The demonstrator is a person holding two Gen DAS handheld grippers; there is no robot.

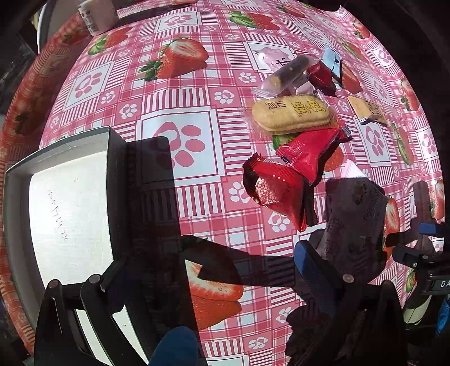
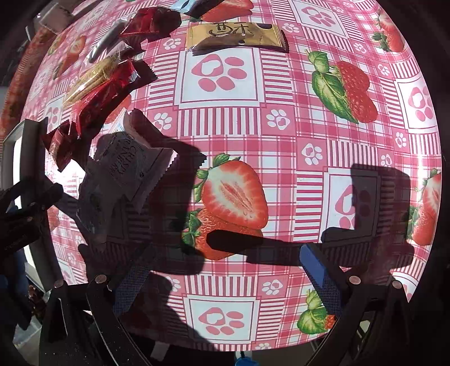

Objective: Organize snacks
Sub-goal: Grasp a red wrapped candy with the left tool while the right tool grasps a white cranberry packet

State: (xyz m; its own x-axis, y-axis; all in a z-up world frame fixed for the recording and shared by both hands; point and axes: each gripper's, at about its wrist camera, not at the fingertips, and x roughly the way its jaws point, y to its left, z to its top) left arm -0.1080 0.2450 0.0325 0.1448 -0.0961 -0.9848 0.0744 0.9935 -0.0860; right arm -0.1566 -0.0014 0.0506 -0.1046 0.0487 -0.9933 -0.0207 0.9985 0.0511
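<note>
A pile of wrapped snacks lies on the strawberry tablecloth: two red packets (image 1: 281, 191) (image 1: 306, 152), a long biscuit pack (image 1: 291, 114), a dark bar (image 1: 289, 70) and a gold packet (image 2: 236, 35). An open white-lined box (image 1: 64, 202) sits at the left. My left gripper (image 1: 202, 287) is open above the cloth between the box and the pile; a grey "crispy" packet (image 1: 354, 222) lies by its right finger. That packet also shows in the right wrist view (image 2: 126, 169). My right gripper (image 2: 225, 270) is open and empty over the bare cloth.
The tablecloth (image 2: 281, 135) covers a round table whose edge curves near the top left. A pink cup-like container (image 1: 97, 14) stands at the far edge. The box corner (image 2: 19, 140) shows at the right wrist view's left side.
</note>
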